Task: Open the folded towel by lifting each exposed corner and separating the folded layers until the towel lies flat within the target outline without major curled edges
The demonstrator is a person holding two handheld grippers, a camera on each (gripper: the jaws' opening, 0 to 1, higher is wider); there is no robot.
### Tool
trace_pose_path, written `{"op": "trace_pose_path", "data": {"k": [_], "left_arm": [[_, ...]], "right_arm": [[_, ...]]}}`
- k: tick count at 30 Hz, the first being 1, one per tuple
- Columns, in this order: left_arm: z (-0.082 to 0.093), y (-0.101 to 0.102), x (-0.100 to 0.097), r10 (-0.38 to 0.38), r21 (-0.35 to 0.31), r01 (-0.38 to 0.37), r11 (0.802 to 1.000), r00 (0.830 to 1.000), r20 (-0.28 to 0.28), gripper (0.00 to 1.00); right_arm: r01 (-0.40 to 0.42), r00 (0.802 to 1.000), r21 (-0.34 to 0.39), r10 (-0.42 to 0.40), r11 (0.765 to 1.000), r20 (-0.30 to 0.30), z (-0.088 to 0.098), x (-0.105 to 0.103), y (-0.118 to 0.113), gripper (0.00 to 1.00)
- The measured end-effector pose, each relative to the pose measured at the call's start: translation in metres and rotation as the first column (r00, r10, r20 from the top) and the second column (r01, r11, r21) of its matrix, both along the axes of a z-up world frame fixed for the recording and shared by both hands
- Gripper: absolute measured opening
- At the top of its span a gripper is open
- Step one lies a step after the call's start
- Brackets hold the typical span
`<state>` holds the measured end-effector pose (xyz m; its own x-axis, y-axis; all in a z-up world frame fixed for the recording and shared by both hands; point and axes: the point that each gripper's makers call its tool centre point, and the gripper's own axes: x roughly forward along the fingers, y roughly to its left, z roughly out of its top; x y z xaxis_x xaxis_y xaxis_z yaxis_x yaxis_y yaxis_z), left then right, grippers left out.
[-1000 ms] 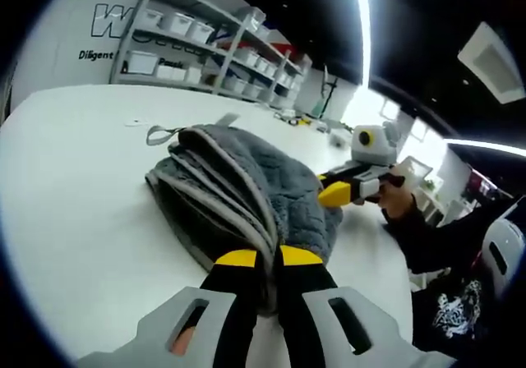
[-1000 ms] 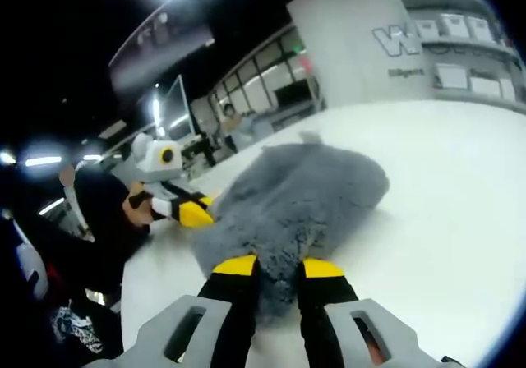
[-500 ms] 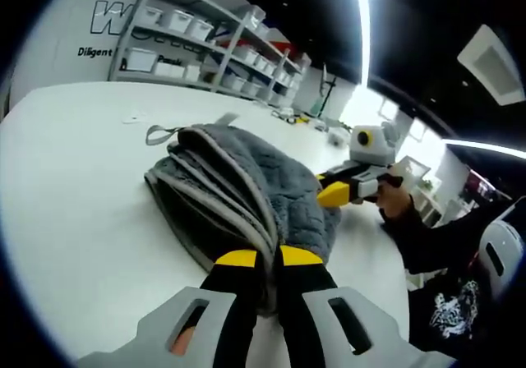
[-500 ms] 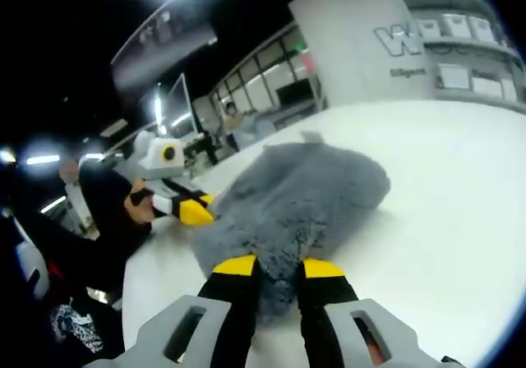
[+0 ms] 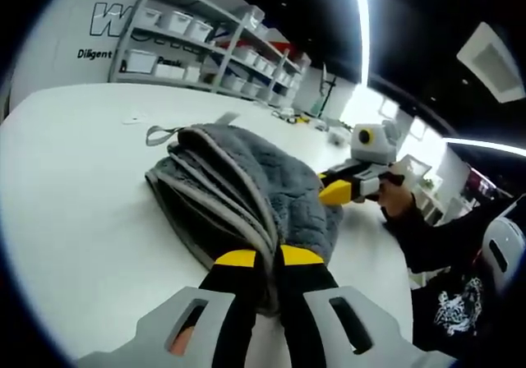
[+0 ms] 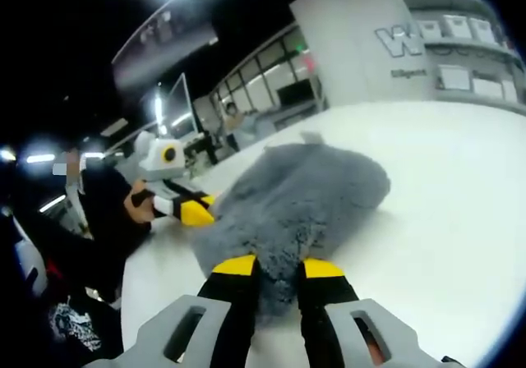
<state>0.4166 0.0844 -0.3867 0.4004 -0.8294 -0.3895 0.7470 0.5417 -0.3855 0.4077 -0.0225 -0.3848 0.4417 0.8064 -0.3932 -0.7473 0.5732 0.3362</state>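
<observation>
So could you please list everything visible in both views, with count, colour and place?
towel: one, grey, folded, on the table.
hanging loop: one, grey, at the towel's far end.
table: one, white, under the towel.
shelving: one unit, white bins, beyond the table by the wall.
left claw: one, black with yellow tips, shut on the towel's near edge.
right claw: one, same colours, clamping the opposite edge.
hand: one, holding the right claw.
</observation>
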Motion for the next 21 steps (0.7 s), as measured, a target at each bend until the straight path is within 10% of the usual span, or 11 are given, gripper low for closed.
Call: {"op": "trace_pose_path", "data": {"k": [11, 21], "left_arm": [[-0.007, -0.006, -0.006, 0.03, -0.01, -0.03, 0.999, 0.999, 0.04, 0.11], [0.002, 0.009, 0.002, 0.067, 0.082, -0.086, 0.993, 0.976, 0.209, 0.34]], "right_arm": [[0.01, 1.0, 0.007, -0.01, 1.0, 0.002, -0.003, 0.002, -0.002, 0.14], [0.024, 0.994, -0.016, -0.022, 1.0, 0.107, 0.006, -0.001, 0.0, 0.24]]}}
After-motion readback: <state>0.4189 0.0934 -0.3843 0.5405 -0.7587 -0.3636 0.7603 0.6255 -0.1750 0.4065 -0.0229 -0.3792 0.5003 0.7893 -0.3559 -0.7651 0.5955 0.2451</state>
